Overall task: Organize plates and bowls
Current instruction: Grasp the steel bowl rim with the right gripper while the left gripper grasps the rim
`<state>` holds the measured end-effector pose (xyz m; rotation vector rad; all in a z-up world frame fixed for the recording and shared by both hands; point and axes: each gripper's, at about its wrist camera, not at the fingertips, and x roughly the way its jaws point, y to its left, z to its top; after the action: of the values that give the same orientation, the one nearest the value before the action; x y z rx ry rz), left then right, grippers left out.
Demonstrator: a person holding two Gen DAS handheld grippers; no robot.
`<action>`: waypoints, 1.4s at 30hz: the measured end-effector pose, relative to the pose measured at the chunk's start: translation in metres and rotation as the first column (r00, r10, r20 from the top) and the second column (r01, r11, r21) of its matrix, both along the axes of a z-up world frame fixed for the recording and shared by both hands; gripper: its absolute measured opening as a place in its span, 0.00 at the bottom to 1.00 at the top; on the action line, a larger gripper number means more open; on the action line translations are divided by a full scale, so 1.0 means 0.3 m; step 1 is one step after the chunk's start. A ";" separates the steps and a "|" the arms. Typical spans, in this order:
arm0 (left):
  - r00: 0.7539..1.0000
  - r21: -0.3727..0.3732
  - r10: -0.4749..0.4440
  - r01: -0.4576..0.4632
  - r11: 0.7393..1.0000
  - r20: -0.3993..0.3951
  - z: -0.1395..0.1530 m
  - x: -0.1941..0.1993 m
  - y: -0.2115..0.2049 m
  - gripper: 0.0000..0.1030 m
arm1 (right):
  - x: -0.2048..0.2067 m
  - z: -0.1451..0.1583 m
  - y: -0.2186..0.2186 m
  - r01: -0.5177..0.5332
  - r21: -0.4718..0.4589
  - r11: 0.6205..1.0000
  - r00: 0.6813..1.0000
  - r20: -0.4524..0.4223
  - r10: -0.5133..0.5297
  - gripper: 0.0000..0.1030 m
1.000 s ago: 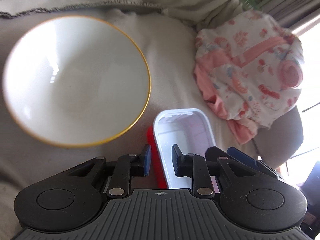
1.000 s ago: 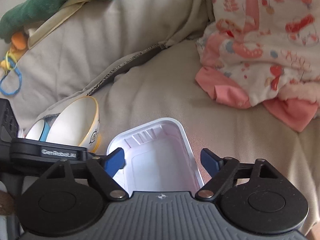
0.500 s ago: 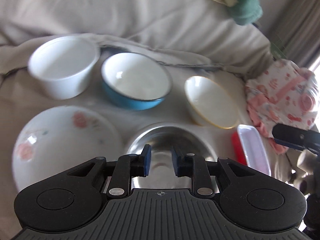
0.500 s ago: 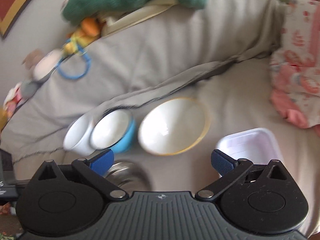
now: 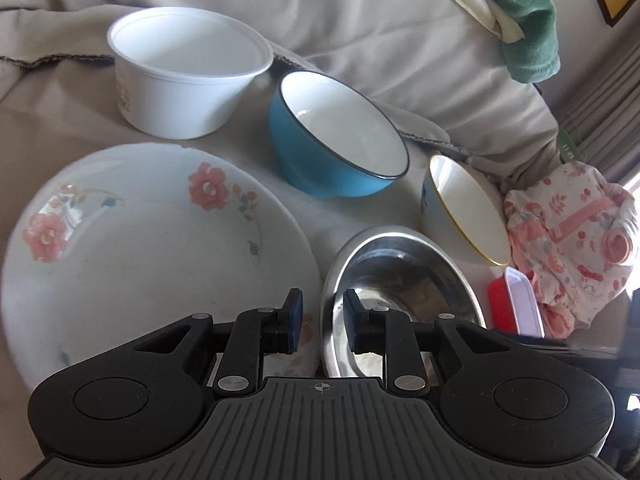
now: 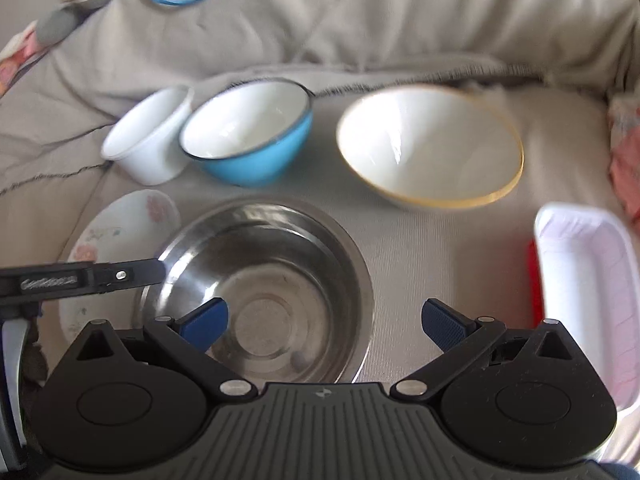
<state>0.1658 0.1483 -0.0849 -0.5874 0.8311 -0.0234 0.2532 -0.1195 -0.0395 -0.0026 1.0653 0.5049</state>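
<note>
Beige couch cover (image 5: 360, 20) under everything; flowered plate (image 5: 152, 248) beside steel bowl (image 6: 264, 280); approach step, nothing gripped; left gripper (image 5: 319, 326) narrowly parted over bowl's rim, right gripper (image 6: 324, 320) spread wide; next, probably close on that rim.

Polished metal on the steel bowl (image 6: 264, 280), mirror-bright with faint scuffing in its base. The blue bowl (image 5: 340, 140) shows glossy enamel-like glaze, white inside. Far left, the white tub (image 5: 180, 76) looks like matt plastic. The flowered plate (image 5: 152, 248) is smooth, softly shiny ceramic. The gold-rimmed bowl (image 6: 432, 144) gleams. Underneath, the beige cloth (image 6: 440, 248) is woven and matt.
</note>
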 end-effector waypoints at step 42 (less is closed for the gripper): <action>0.999 0.165 -0.027 0.034 0.986 -0.041 0.042 -0.043 -0.114 0.22 | 0.011 -0.002 0.020 -0.061 -0.037 0.997 0.989 0.134 0.066 0.52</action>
<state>0.1527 0.1142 -0.0723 -0.4190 0.8701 0.0291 0.2566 -0.1135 -0.0400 -0.0984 0.9431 0.5374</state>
